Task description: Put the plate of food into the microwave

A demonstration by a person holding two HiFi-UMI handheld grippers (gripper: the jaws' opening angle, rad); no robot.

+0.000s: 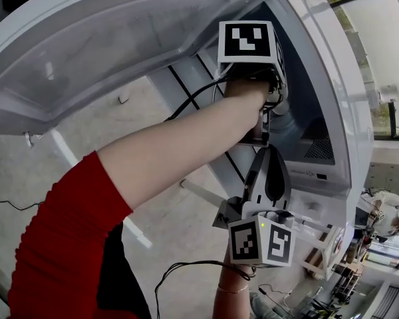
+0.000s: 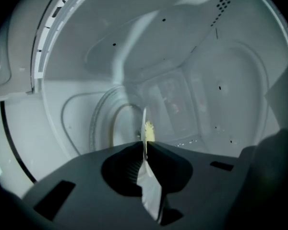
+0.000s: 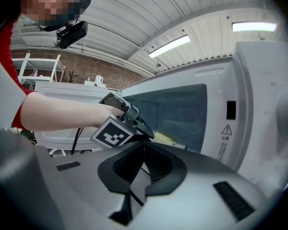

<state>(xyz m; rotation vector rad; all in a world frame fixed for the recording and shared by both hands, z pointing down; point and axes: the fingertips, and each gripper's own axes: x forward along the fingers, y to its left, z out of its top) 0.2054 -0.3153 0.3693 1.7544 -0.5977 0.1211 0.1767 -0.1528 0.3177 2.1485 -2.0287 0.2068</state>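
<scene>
Gripping the plate (image 2: 150, 188) by its rim with the left claw (image 2: 145, 143), inside the microwave (image 2: 221, 95); yellow food (image 2: 149, 131) just past the tips. Holding the right claw (image 3: 144, 145) closed, outside it.

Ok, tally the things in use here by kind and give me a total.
microwave: 1
plate: 1
yellow food: 1
claws: 2, left claw and right claw
Total: 5

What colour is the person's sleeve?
The sleeve is red, clearest in the head view.
</scene>
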